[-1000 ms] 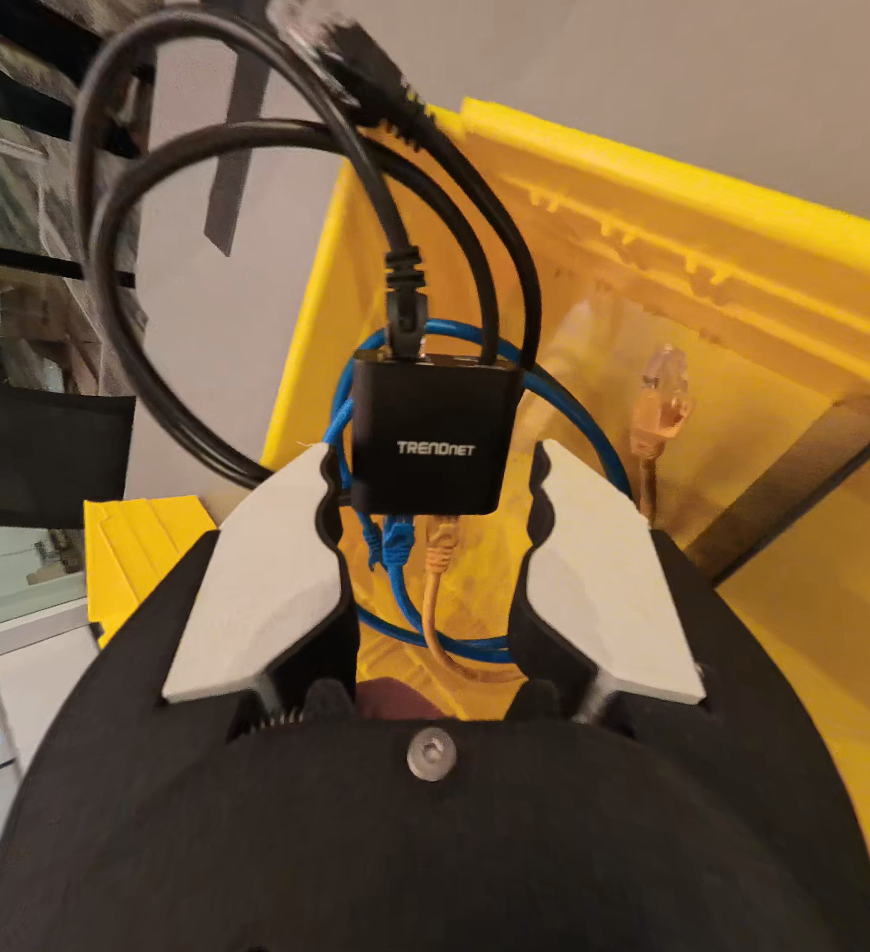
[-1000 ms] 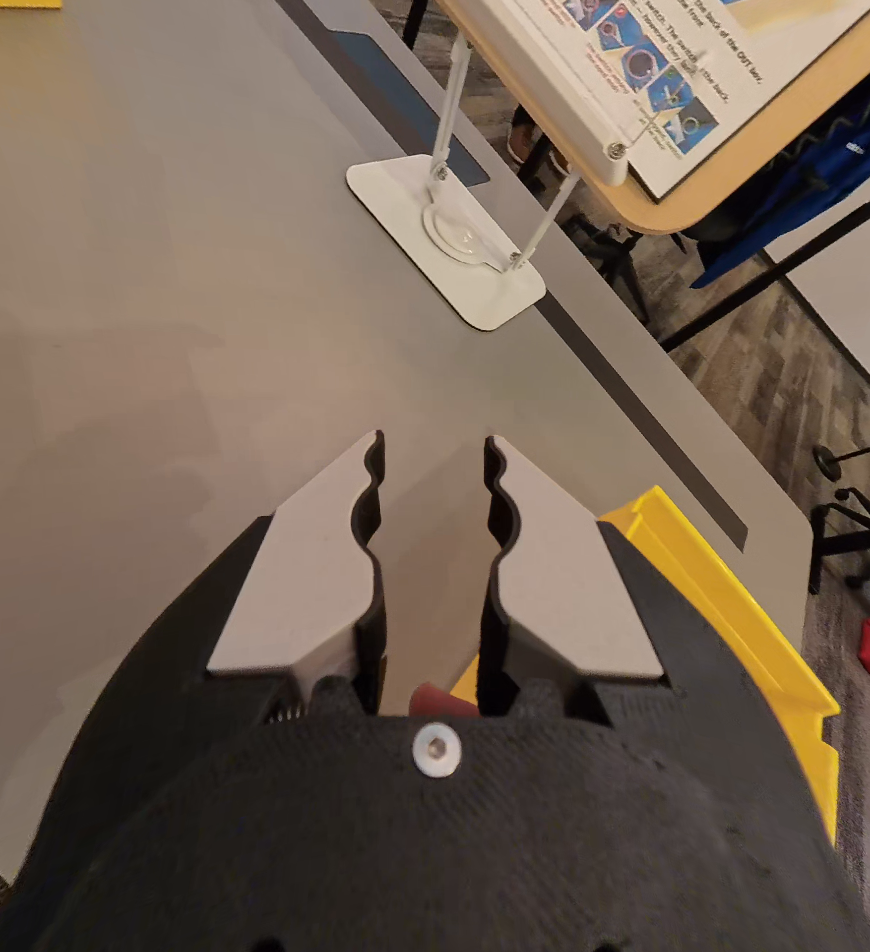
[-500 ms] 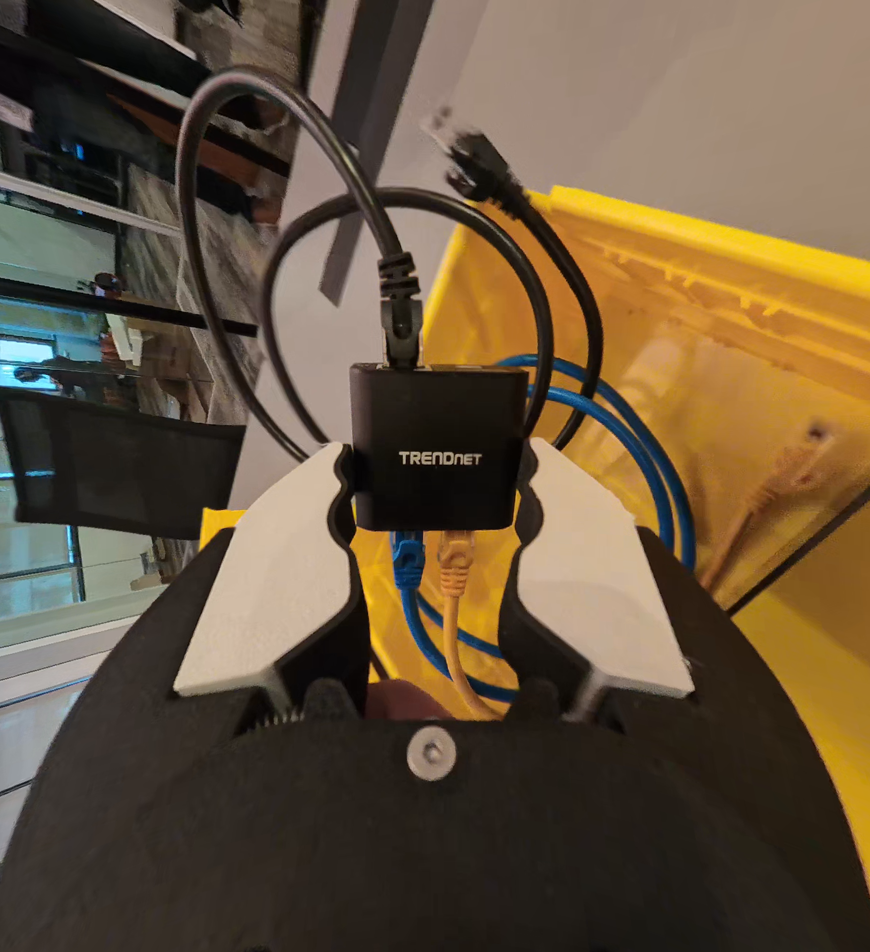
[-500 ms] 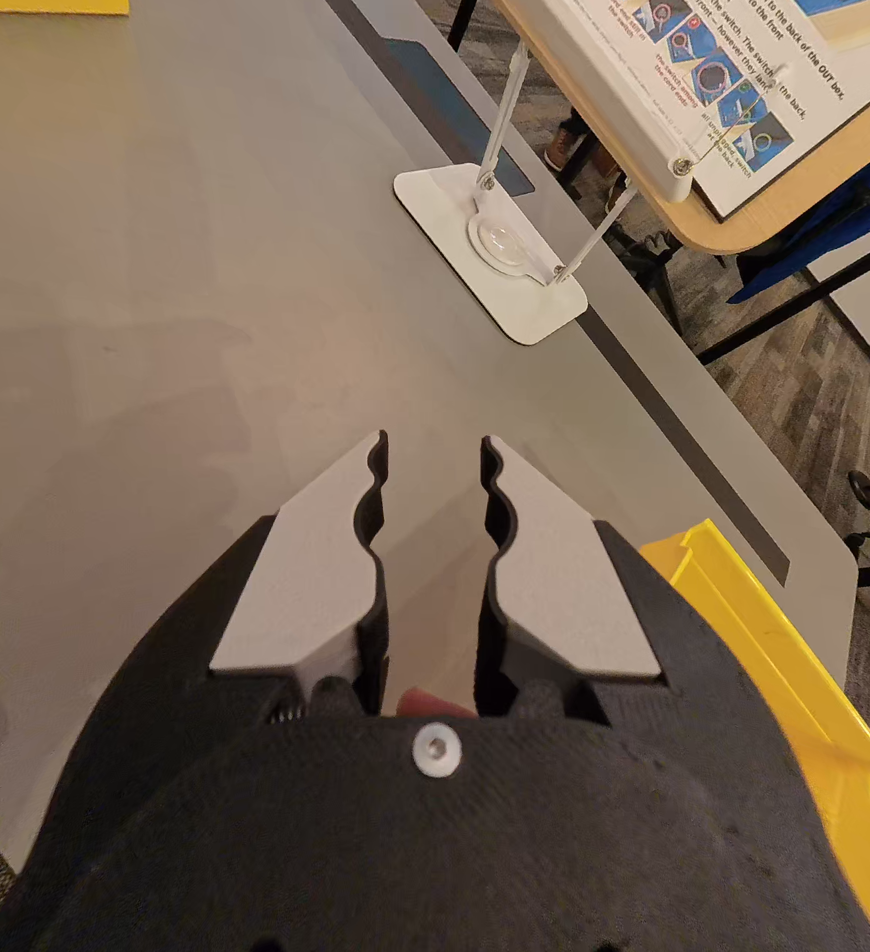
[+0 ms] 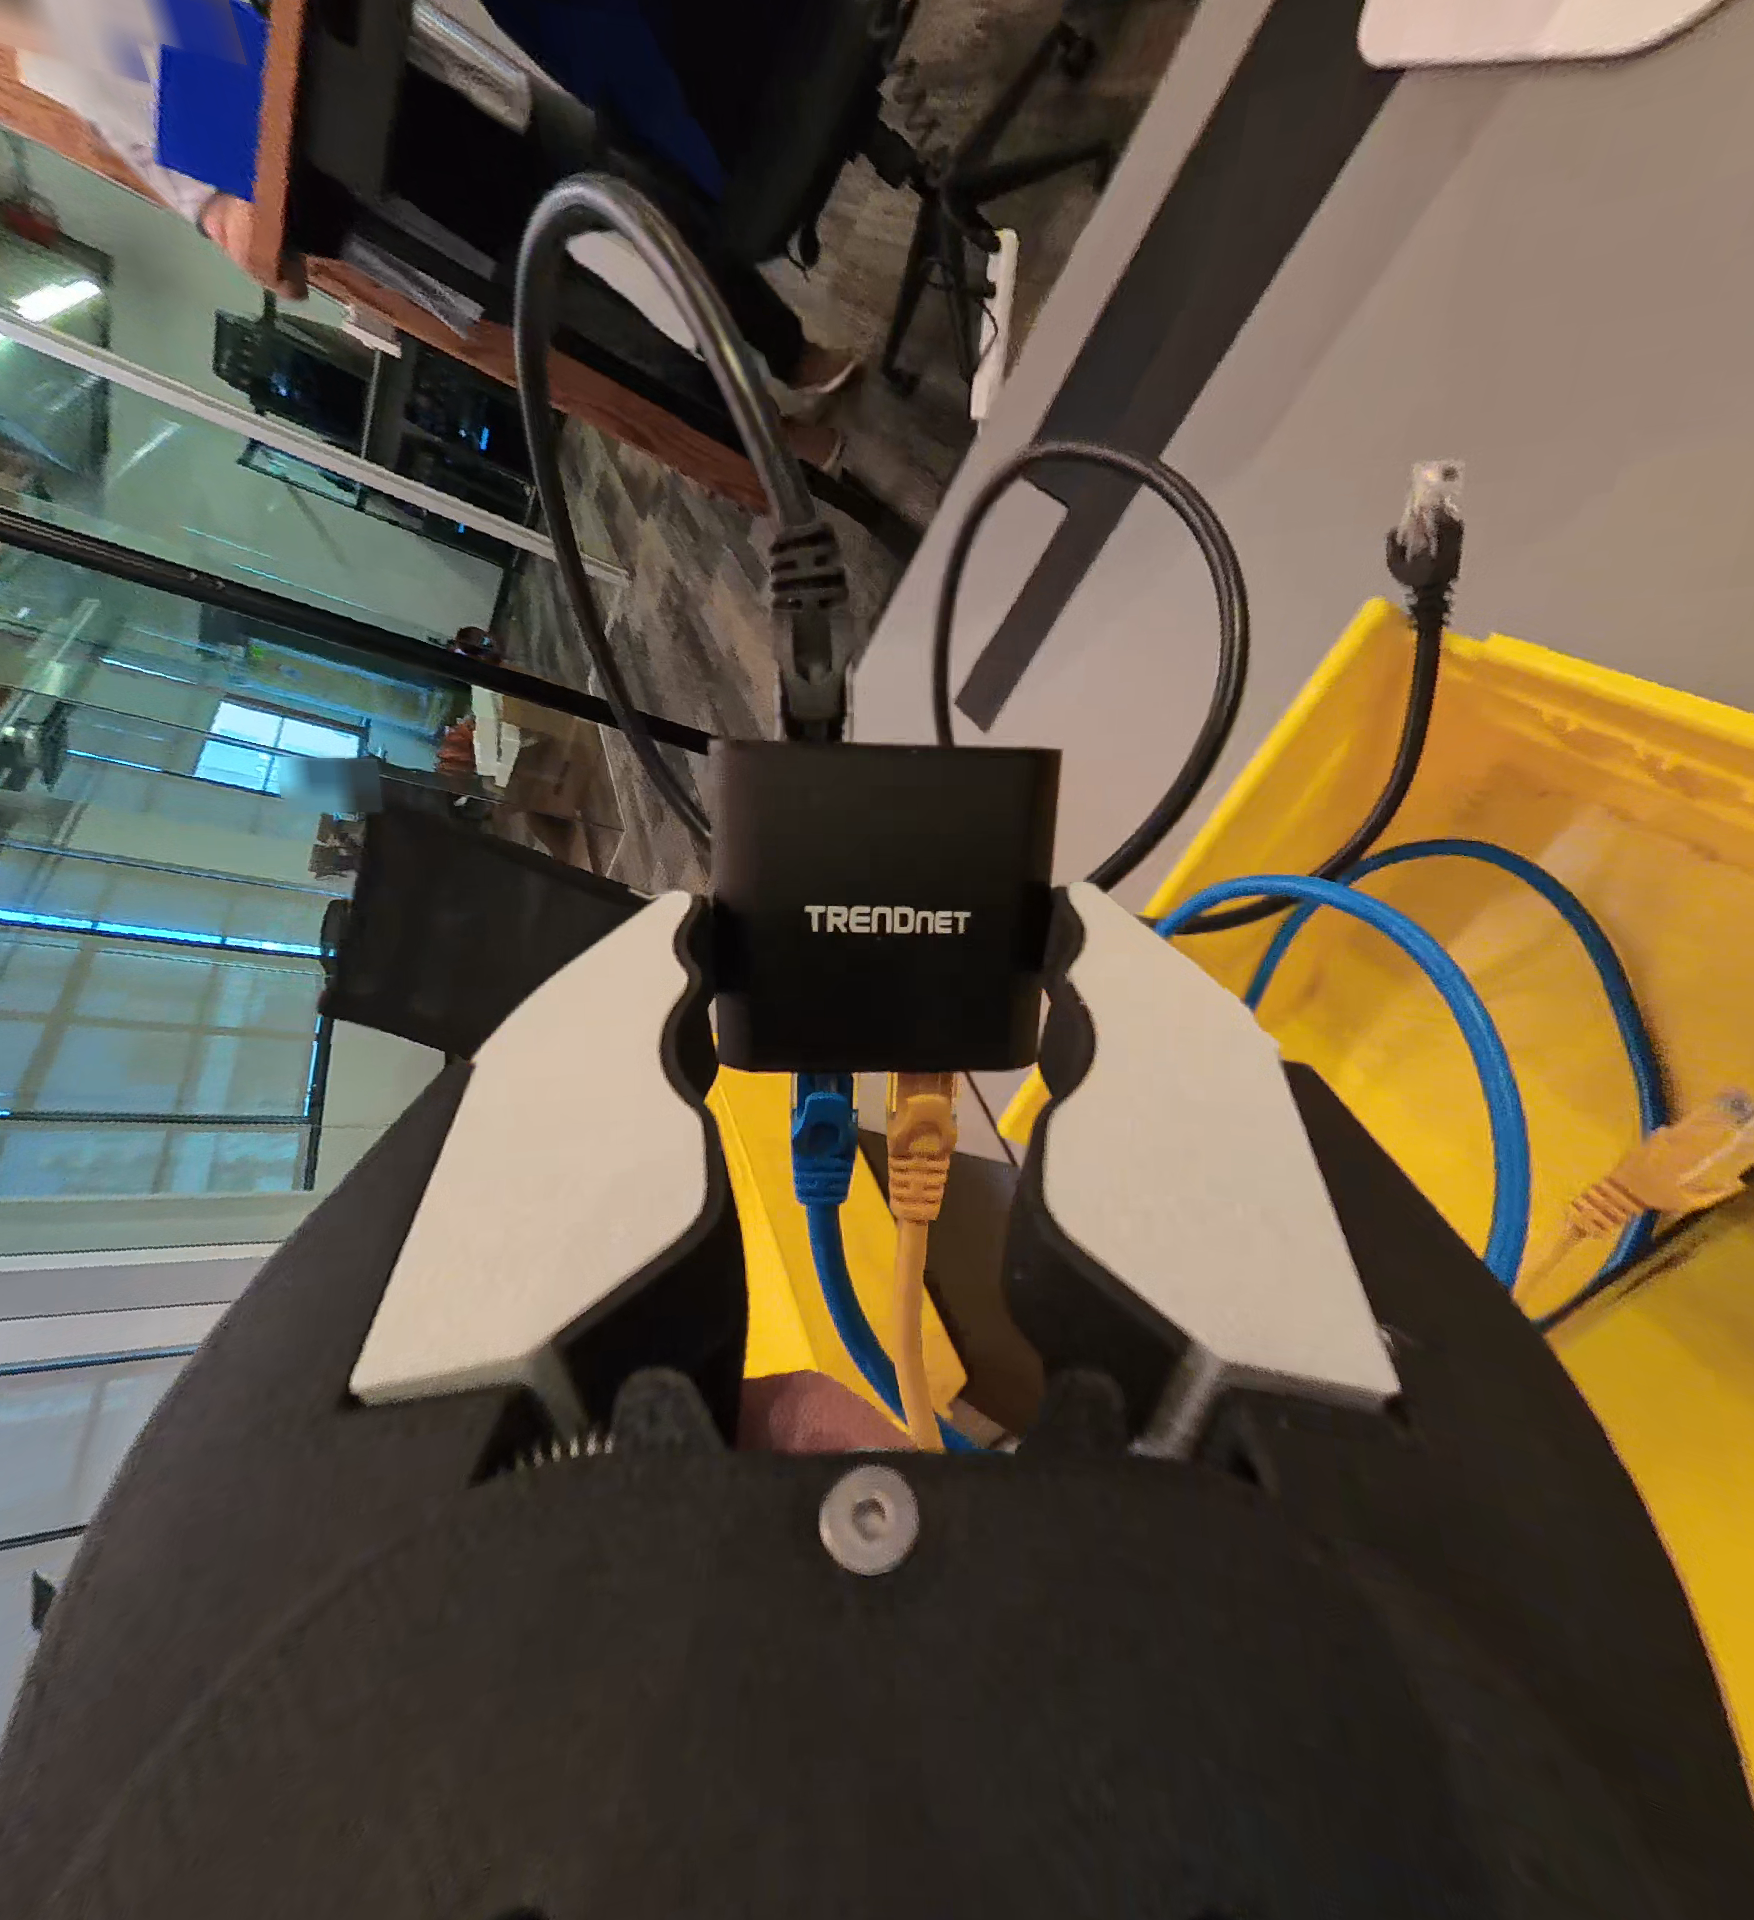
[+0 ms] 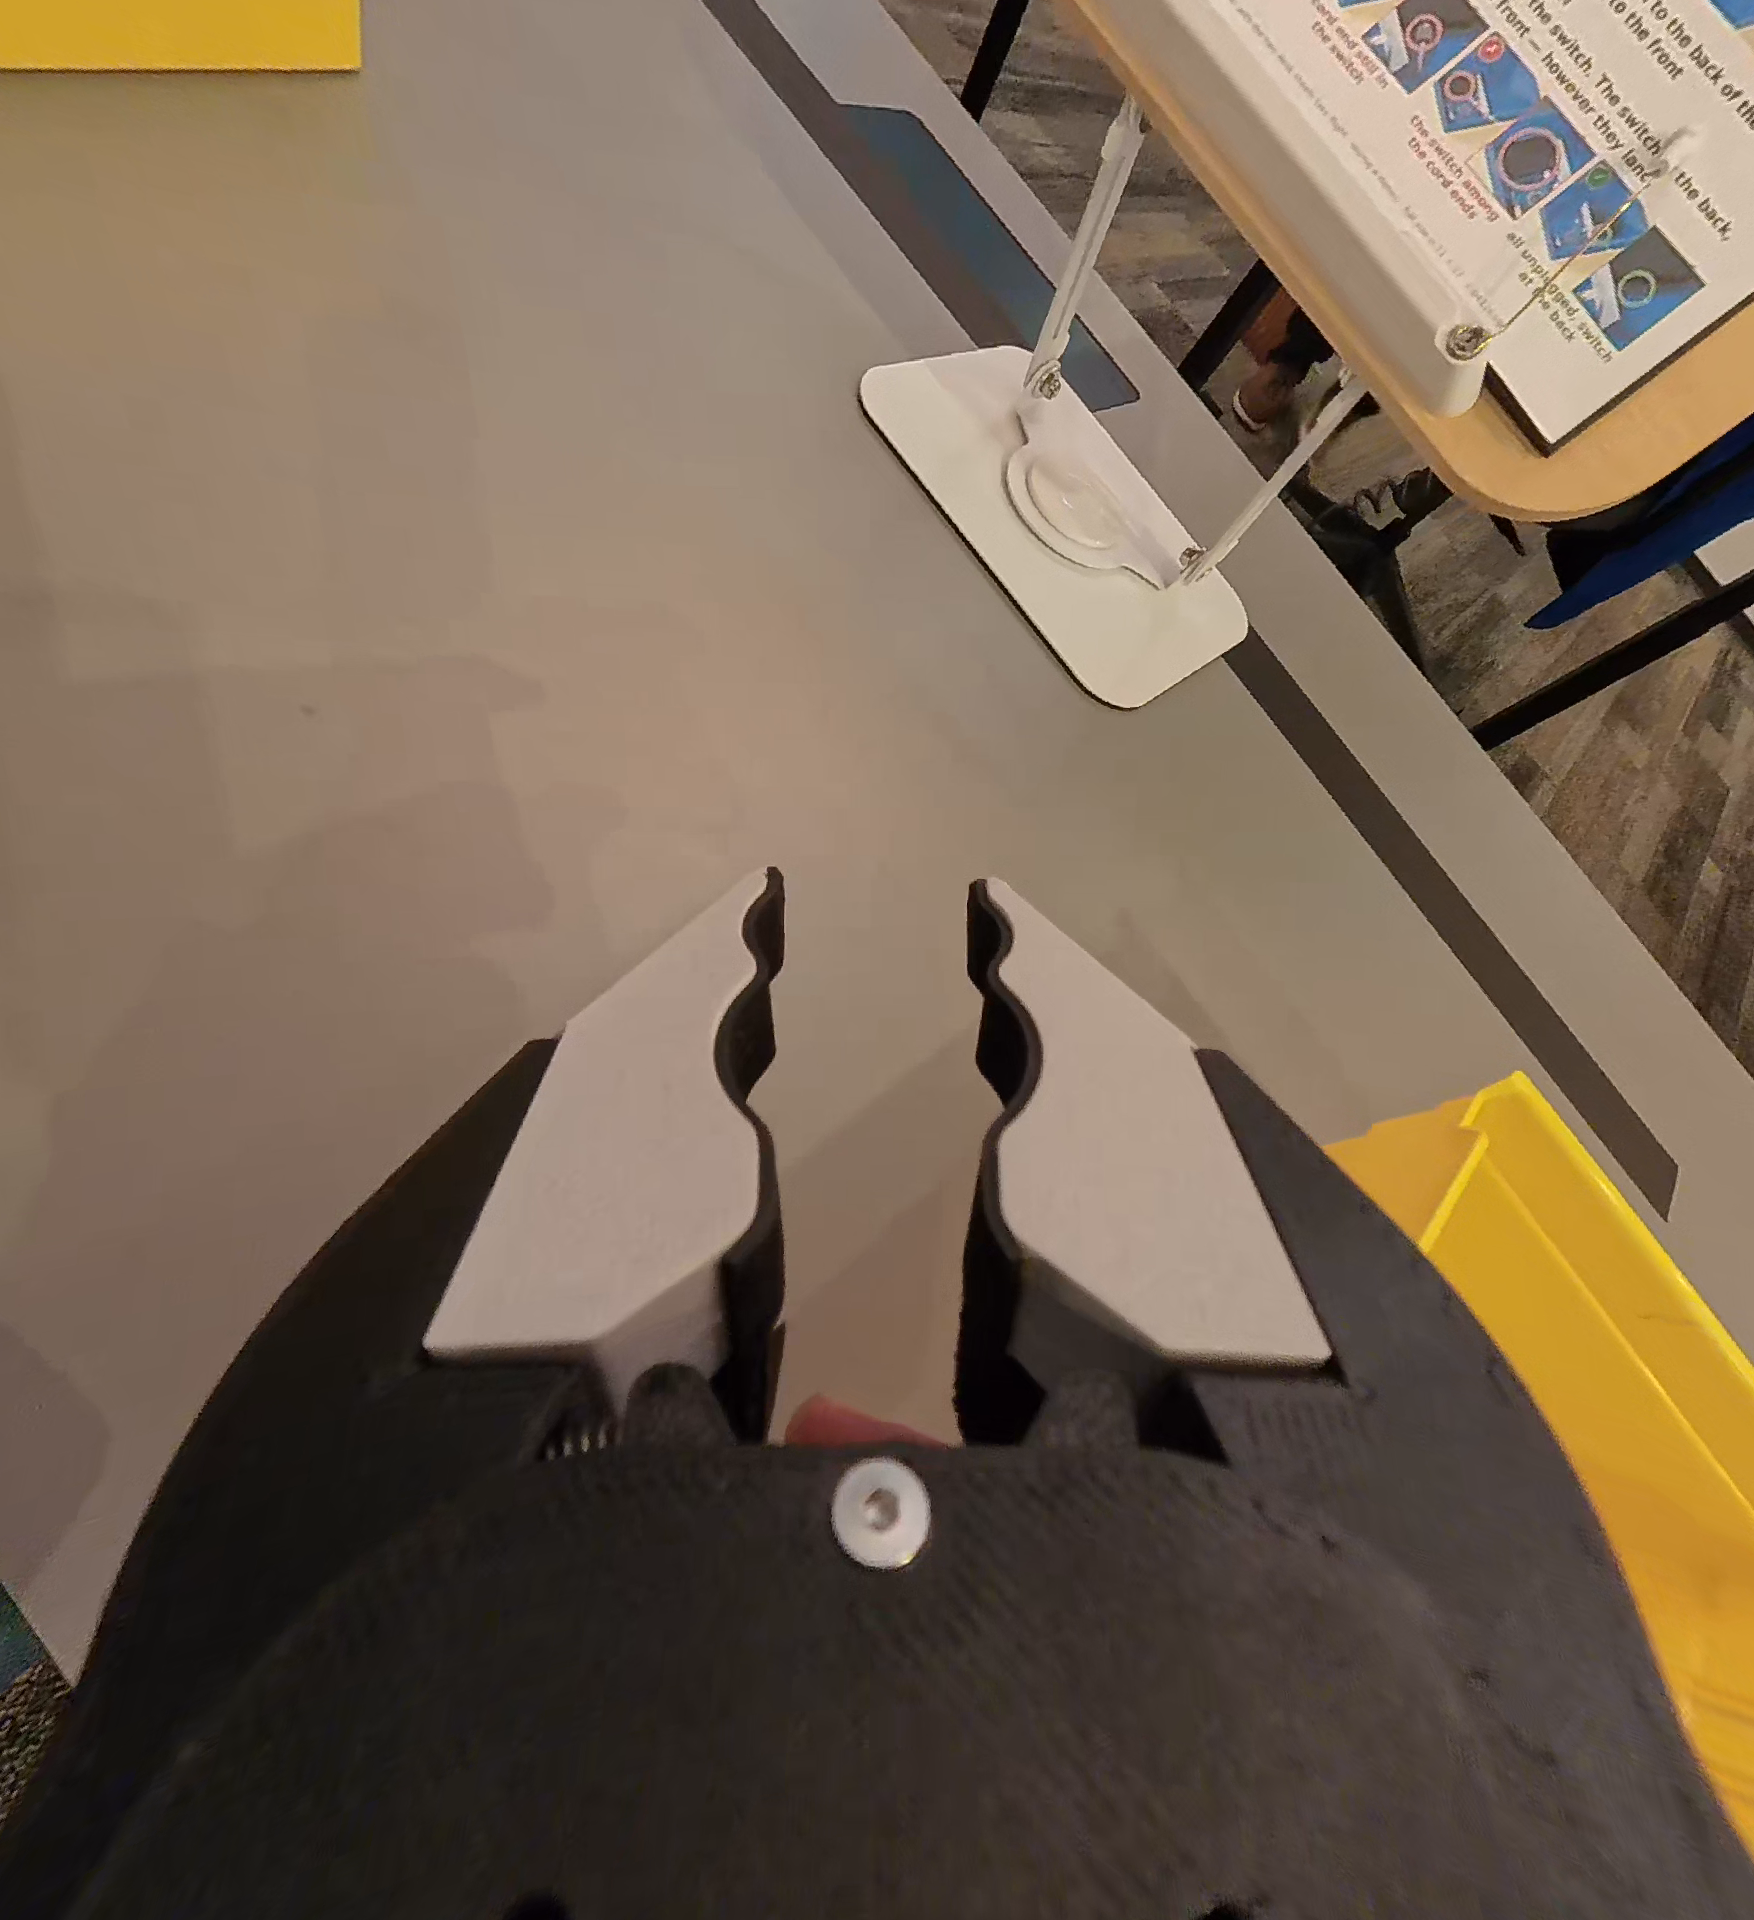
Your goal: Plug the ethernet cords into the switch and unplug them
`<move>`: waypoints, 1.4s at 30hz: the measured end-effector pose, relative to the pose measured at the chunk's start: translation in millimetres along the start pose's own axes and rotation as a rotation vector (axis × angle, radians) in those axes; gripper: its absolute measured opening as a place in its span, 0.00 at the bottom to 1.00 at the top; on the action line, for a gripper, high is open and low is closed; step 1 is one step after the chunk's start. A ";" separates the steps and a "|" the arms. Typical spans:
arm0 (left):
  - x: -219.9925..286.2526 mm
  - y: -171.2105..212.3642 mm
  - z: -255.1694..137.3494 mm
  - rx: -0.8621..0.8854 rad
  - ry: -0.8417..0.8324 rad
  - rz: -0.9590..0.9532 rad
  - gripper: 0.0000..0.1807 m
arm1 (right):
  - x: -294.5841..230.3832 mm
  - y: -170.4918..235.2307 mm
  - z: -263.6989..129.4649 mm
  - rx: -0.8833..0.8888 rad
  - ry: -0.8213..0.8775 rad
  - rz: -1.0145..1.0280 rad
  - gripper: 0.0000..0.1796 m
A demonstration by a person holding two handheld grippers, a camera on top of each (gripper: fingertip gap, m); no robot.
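The black switch (image 5: 883, 904) is clamped between the fingers (image 5: 561, 1122) of the left gripper (image 5: 878, 935), gripped on its two sides and held in the air above the yellow bin (image 5: 1683, 790). Three cords are seen plugged in. A blue cord (image 5: 1475, 1039) and an orange cord (image 5: 917, 1164) are seated side by side in the switch's near face, blue on the left, and are run down between the fingers. The blue cord is looped out into the bin on the right. The orange cord's loose plug (image 5: 1683, 1153) is seen low in the bin, just beside the blue loop. A black cord (image 5: 634, 343) is plugged into the far face at its left end and is arched up and over; its free plug (image 5: 1426, 530) is stuck up above the bin's rim, not connected to anything. The grey table (image 5: 1579, 364) is seen behind the bin. In the right wrist view, the right gripper (image 6: 873, 904) is held over the bare table (image 6: 385, 520), fingers (image 6: 634, 1164) apart by a moderate gap with nothing between them. A corner of the yellow bin (image 6: 1579, 1351) is seen just right of that gripper. A white stand (image 6: 1049, 520) is set on the table near its far edge, and a printed sheet (image 6: 1579, 135) on a board is carried above it.
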State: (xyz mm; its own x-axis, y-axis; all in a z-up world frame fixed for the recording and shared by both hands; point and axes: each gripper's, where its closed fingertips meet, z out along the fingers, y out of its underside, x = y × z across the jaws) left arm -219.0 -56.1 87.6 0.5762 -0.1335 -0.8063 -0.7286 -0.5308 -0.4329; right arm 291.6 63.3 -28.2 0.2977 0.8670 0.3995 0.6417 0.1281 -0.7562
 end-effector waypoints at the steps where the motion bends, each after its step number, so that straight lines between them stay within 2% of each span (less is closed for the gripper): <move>1: -6.8 -4.7 -3.4 0.005 -0.003 -0.009 0.33 | -0.2 -0.5 -0.4 0.001 0.001 -0.002 0.19; 11: -94.0 -78.8 -38.9 0.102 -0.165 0.004 0.33 | -5.7 -5.8 -8.0 0.028 -0.003 0.004 0.19; 15: -119.7 -129.5 -59.4 0.177 -0.208 0.021 0.33 | -6.3 -9.3 -13.7 0.046 0.000 0.007 0.19; 19: -110.8 -189.9 -75.9 0.246 -0.136 0.048 0.33 | -6.6 -14.5 -20.7 0.077 0.001 0.021 0.19; 23: -66.1 -248.2 -79.3 0.308 0.013 0.074 0.33 | -11.2 -21.2 -27.1 0.115 -0.007 0.028 0.19; 29: 44.6 -310.3 -71.6 0.406 0.332 0.096 0.33 | -15.2 -36.0 -42.1 0.186 -0.011 0.023 0.19; 32: 101.2 -322.7 -60.3 0.430 0.492 0.072 0.33 | -15.9 -47.0 -51.4 0.231 -0.019 0.008 0.19; 36: 170.4 -320.8 -37.7 0.409 0.639 0.069 0.33 | -16.1 -63.8 -56.2 0.274 -0.027 -0.028 0.19; 42: 238.9 -305.2 -14.6 0.350 0.827 0.024 0.33 | -21.8 -82.9 -26.0 0.257 0.001 -0.211 0.19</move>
State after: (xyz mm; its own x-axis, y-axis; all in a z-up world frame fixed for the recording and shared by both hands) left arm 146.5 61.7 32.9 0.5434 -0.7731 -0.3271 -0.7371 -0.2530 -0.6266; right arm 250.3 21.2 39.3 0.1776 0.8082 0.5615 0.4902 0.4221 -0.7626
